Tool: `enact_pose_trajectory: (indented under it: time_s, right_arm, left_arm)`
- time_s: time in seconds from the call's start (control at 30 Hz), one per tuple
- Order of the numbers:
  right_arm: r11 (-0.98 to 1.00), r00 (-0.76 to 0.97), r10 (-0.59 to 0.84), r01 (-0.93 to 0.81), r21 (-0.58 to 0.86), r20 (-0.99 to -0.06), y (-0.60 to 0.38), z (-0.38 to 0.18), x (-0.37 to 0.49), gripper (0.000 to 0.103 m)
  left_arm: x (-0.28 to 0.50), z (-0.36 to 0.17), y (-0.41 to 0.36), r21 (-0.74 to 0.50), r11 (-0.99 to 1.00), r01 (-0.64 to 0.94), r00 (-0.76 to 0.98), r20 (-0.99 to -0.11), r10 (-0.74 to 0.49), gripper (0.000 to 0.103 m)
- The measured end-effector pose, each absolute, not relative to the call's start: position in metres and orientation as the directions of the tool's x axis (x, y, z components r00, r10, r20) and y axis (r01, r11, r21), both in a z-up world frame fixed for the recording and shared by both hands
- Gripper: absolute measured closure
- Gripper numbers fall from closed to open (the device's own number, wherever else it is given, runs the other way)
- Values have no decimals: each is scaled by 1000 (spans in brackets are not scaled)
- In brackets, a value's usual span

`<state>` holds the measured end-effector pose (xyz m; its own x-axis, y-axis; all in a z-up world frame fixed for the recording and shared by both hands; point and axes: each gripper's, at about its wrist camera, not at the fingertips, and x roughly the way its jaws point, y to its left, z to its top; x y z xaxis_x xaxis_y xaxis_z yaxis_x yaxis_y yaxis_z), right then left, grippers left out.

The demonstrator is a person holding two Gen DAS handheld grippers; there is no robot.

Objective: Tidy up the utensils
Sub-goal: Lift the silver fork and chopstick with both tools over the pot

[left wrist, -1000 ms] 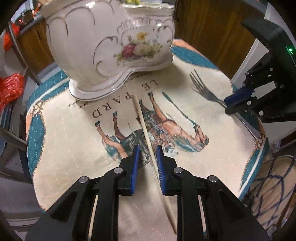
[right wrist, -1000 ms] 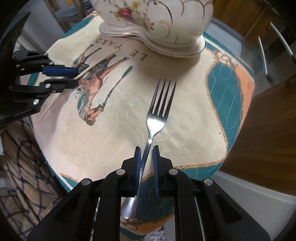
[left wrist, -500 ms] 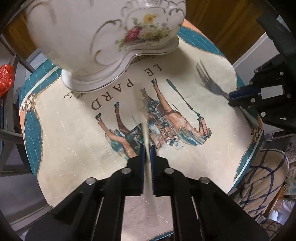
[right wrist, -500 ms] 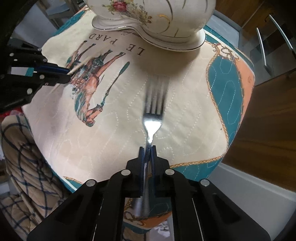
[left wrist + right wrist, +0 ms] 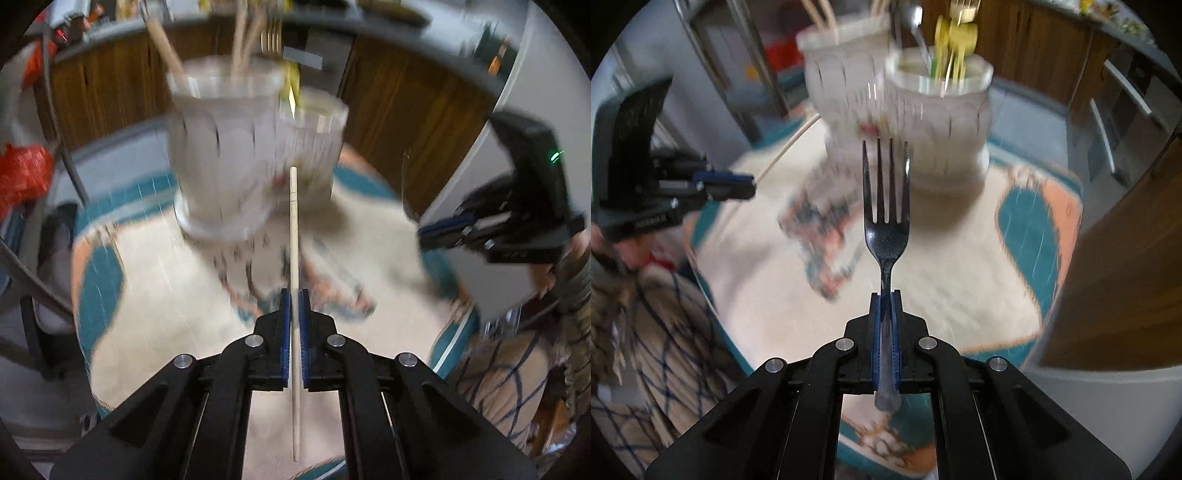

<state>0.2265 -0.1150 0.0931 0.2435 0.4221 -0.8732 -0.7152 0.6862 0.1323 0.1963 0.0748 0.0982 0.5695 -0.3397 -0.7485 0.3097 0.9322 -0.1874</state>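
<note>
My left gripper (image 5: 294, 295) is shut on a pale wooden chopstick (image 5: 294, 236), held off the cloth and pointing at the white ceramic utensil holder (image 5: 240, 166). The right gripper (image 5: 885, 297) is shut on the handle of a metal fork (image 5: 886, 206), tines up, also clear of the table. The holder (image 5: 905, 125) has two compartments: one with chopsticks, one with yellow-handled utensils (image 5: 955, 40). Each gripper shows in the other's view, the right one (image 5: 436, 230) at the right edge, the left one (image 5: 738, 182) at the left with its chopstick (image 5: 786, 147). Both views are blurred.
A round table with a cream, teal and orange printed cloth (image 5: 155, 280) carries the holder. Wooden cabinets (image 5: 399, 110) stand behind. A checked fabric (image 5: 653, 332) and a person's hand (image 5: 631, 251) lie at the table's near edge. Red bags (image 5: 22, 173) sit at far left.
Both grippers closed on their utensils and lifted them off the cloth: the chopstick on the left, the fork on the right. Both views tilted up, so the holder's rim now shows.
</note>
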Motion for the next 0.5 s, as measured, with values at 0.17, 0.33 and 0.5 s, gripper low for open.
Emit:
enact_pose_trajectory:
  time_s: [0.17,0.33,0.5]
  right_arm:
    - [707,364,541,-686,174,-758,-117,119,229,97]
    - [732,487,560,-670,123,-670,-108,147,233,97]
    - [750,576,590,-651,120,-566,-107,176,238,97]
  left_arm:
    - [182,136,84,-203,940,276,764,-547,-342,99]
    - [189,172,88,-194,948,251,863,-398,-310,99]
    - [200,197,78,-158,963,220,924,-284,-257,99]
